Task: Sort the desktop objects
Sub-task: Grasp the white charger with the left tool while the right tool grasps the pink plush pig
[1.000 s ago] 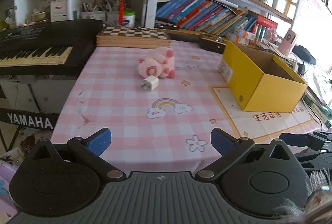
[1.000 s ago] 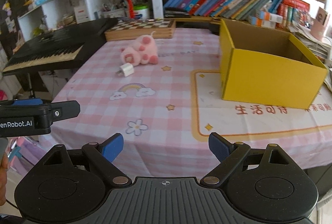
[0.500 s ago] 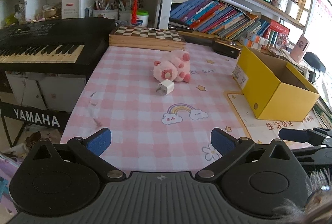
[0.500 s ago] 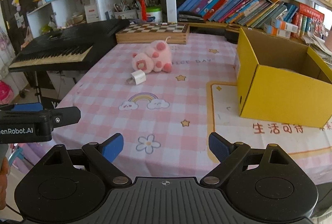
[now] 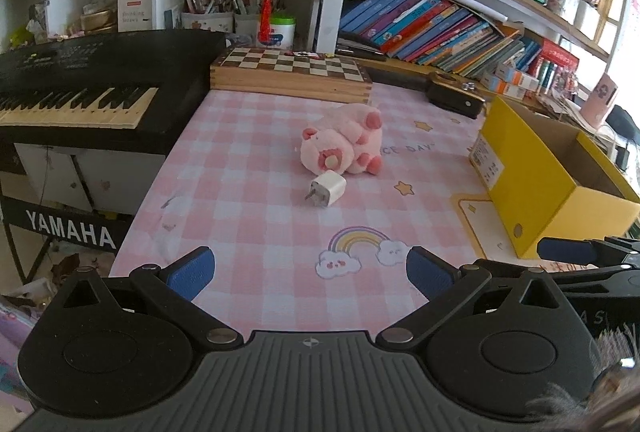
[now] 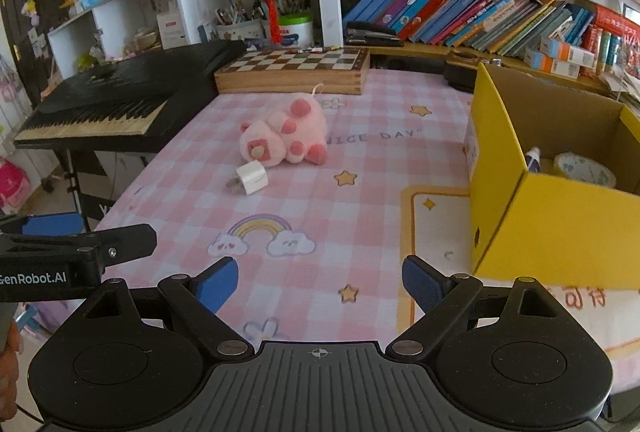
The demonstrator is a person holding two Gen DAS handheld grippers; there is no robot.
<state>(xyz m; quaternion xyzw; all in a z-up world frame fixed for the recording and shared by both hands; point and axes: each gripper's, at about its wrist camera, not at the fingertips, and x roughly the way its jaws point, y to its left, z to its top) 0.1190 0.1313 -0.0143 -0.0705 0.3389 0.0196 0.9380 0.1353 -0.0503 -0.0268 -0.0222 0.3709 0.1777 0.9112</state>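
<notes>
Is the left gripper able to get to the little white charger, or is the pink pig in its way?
Probably yes. The charger lies in front of the pig, on the near side, and only bare tablecloth lies between it and the open left gripper. It isn't there yet.

Table (image 6: pixel 304 216), pink checked cloth: pink plush toy (image 6: pixel 286 136) at centre; white charger (image 6: pixel 250 178) touching it at 7 o'clock; yellow box (image 6: pixel 560 216) at 3 o'clock, tape roll (image 6: pixel 586 168) inside.
</notes>
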